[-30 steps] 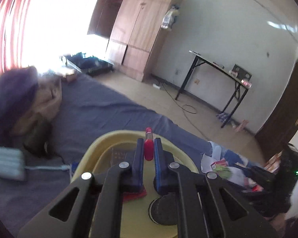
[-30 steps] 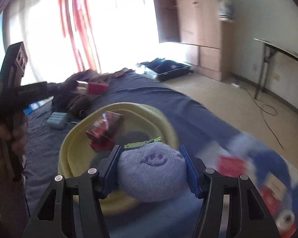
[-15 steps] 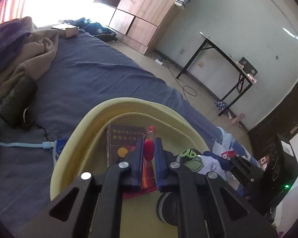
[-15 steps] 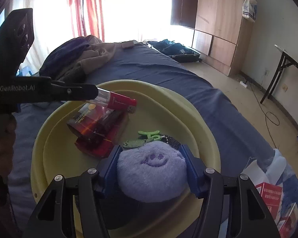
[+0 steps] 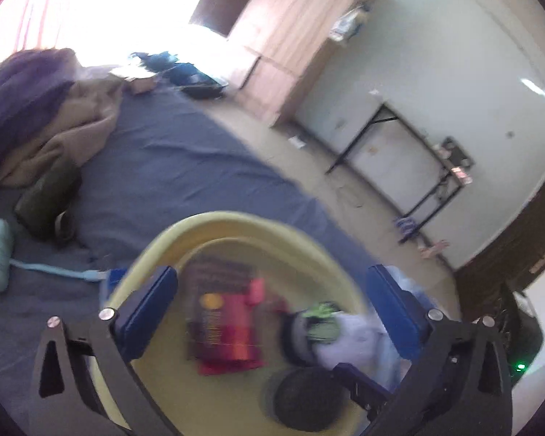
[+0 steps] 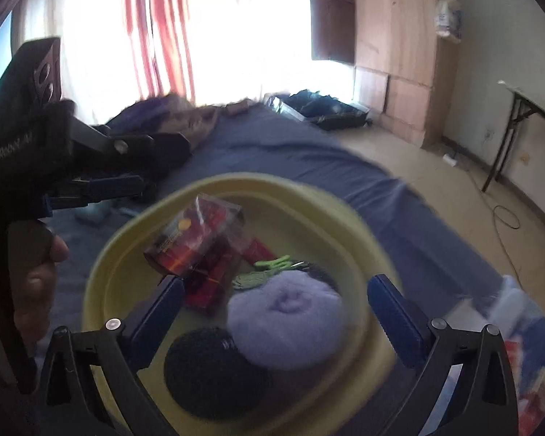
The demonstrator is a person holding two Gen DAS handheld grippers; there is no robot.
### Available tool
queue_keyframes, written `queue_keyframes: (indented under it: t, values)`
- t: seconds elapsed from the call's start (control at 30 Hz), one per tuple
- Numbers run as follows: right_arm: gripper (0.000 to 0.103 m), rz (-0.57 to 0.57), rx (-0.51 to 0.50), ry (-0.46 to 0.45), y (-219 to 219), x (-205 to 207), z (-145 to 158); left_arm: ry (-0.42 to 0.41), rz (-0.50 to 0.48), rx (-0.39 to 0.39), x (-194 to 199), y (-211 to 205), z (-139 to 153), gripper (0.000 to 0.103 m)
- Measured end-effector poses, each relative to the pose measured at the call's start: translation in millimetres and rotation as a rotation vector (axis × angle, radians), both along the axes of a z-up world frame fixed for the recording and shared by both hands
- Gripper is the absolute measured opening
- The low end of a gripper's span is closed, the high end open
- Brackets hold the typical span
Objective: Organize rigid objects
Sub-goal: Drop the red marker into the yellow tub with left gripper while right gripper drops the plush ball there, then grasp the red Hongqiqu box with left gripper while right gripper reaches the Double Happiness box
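Left gripper (image 5: 272, 301): jaws just sprung wide, empty; red lighter (image 5: 256, 292) released onto red box (image 5: 221, 321) in yellow basin (image 5: 236, 218).
Right gripper (image 6: 274, 303): jaws just opened, released; purple plush (image 6: 285, 325) now rests in basin.
Finding: both deposits appear complete.

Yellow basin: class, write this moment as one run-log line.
left gripper: jaws just opened, empty | right gripper: jaws just opened, empty | yellow basin: holds red lighter, purple plush, red box

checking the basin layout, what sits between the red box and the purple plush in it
In the right wrist view, a green clip lies between the red box and the purple plush.
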State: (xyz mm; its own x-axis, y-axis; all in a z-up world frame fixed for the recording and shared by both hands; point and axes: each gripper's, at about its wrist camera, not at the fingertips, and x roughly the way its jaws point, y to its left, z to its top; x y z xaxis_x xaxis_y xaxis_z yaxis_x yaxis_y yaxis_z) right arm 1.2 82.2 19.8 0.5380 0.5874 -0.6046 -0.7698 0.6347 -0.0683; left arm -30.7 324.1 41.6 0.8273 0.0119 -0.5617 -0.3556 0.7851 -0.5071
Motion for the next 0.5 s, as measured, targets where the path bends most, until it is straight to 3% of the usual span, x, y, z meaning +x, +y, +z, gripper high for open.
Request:
queue_keyframes:
  t: [0.13, 0.2, 0.3, 0.4, 0.5]
  values:
    - [0.103, -0.147, 0.097, -0.055, -71, -10, 30, -0.057, -0.127, 0.021, 16, -41, 22, 0.103]
    - [0.103, -0.307, 0.119, -0.078, -124, -11, 43, -0.038, -0.193, 0.04, 34, -67, 22, 0.103]
    - [0.103, -0.524, 0.063, -0.118, -198, -16, 46, 0.055, -0.299, 0.093, 69, -117, 10, 0.103]
    - [0.103, -0.626, 0.063, -0.11, -258, -26, 33, 0.163, -0.398, 0.113, 106, -170, -15, 0.103]
    - [0.103, -0.745, 0.106, -0.011, -317, -22, 6, 0.217, -0.35, 0.137, 128, -207, -37, 0.103]
